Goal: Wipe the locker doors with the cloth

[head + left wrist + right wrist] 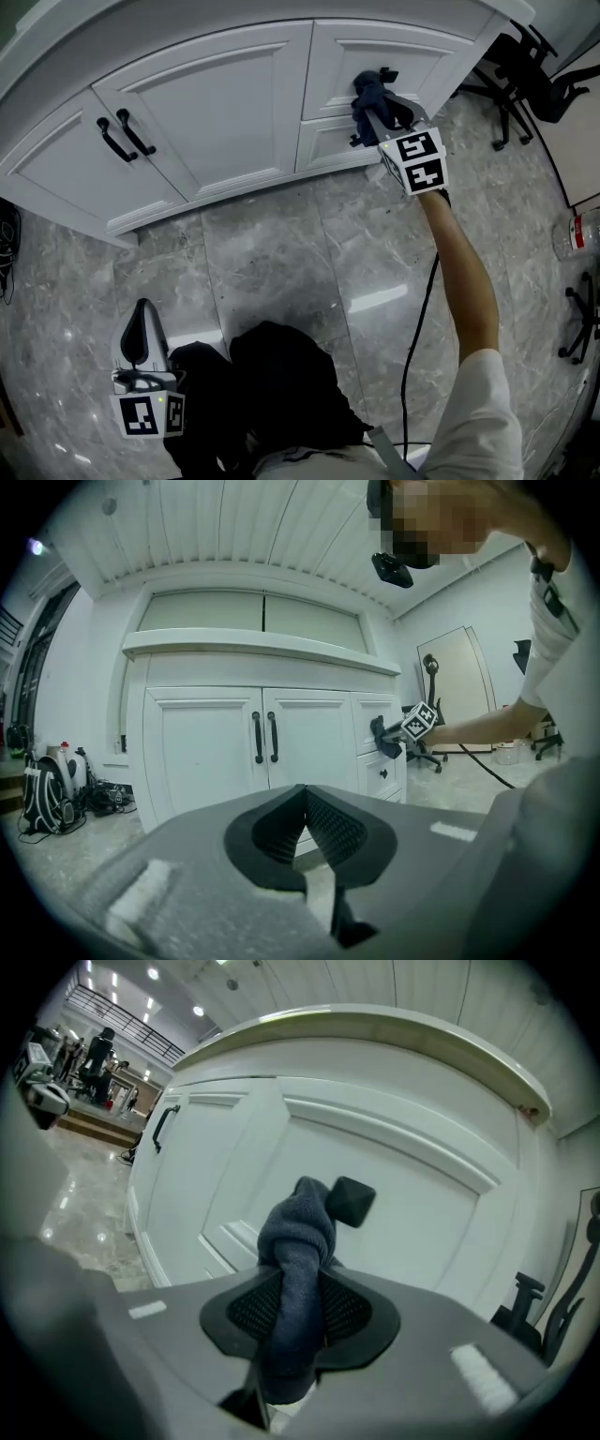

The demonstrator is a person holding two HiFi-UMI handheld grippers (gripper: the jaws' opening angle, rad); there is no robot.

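Dark cloth (298,1241) at the locker door (412,56)
The right gripper (377,114) pinched the cloth beside a black knob (352,1201); the left gripper (302,803) hung low, pressed together, empty.

Fleecy cloth (295,1241) — glossy floor (281,258) (stone-like)

Office: swivel chairs (536,82), marble floor (281,258)

White sleeve (487,412), black cable (410,342), grey tongs (305,791)
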